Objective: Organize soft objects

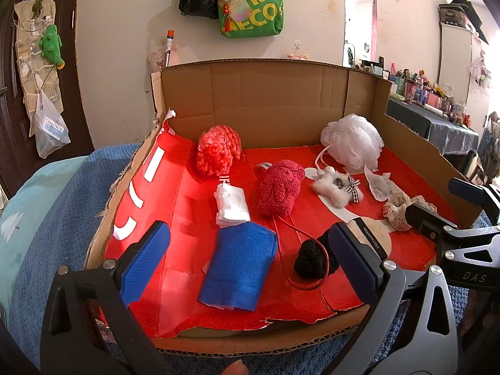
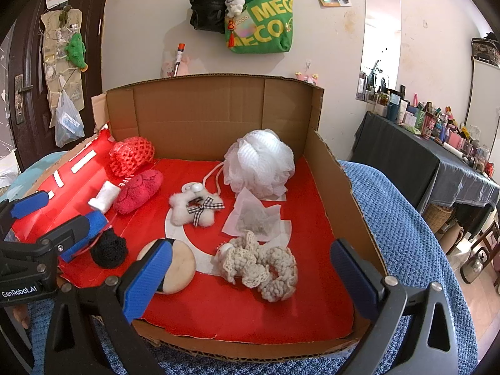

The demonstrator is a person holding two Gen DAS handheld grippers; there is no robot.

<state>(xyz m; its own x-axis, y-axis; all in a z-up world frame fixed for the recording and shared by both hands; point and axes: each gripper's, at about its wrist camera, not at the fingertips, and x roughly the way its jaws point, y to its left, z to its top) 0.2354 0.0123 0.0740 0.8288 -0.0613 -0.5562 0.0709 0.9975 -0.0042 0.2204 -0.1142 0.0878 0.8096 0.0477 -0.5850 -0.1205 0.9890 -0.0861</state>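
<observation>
A cardboard box (image 1: 275, 93) lined in red holds several soft things. In the left wrist view: a blue cloth (image 1: 239, 268), a white tissue pack (image 1: 232, 204), a red fuzzy pouch (image 1: 279, 190), a red mesh ball (image 1: 217, 150), a black knit piece (image 1: 314, 257). In the right wrist view: a white bath pouf (image 2: 261, 159), a white furry toy with a checked bow (image 2: 195, 206), a beige crocheted scrunchie (image 2: 262, 265), a beige round sponge (image 2: 179, 265), a sachet (image 2: 256, 220). My left gripper (image 1: 250, 268) is open above the blue cloth. My right gripper (image 2: 250, 278) is open over the scrunchie.
The box sits on a blue knitted blanket (image 2: 403, 218). Bags (image 1: 250, 3) hang on the wall behind. A dark table (image 2: 437, 156) crowded with small bottles stands at the right. A door (image 2: 25, 93) with hanging items is at the left.
</observation>
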